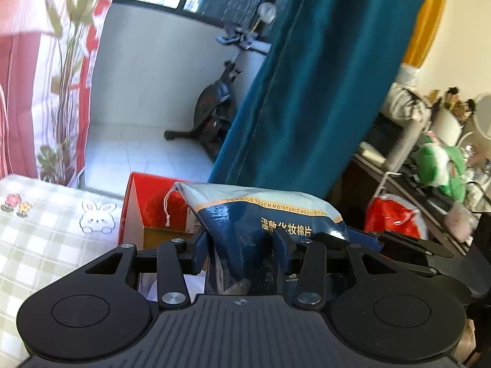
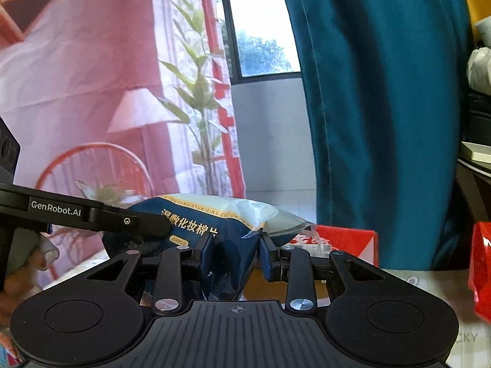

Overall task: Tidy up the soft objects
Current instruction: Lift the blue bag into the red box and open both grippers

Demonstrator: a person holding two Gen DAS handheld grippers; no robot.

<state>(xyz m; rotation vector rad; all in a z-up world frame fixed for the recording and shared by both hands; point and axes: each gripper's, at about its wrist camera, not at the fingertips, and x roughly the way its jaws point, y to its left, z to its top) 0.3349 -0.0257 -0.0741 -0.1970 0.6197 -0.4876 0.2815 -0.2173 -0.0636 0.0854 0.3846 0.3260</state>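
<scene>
Navy plastic cotton-pad bag (image 1: 245, 239) is pinched at once by the left gripper (image 1: 242, 245) and right gripper (image 2: 236, 251), both clenched on it. Just beyond their fingertips stands a red box (image 1: 147, 202).

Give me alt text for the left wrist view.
The left gripper is shut on a blue cotton pad bag, held above an open red box. A checked bunny sheet lies left, a teal curtain behind.

Right hand-held gripper (image 2: 235, 253) pinches the cotton-pad bag (image 2: 227, 230) above red box (image 2: 346, 240).
</scene>
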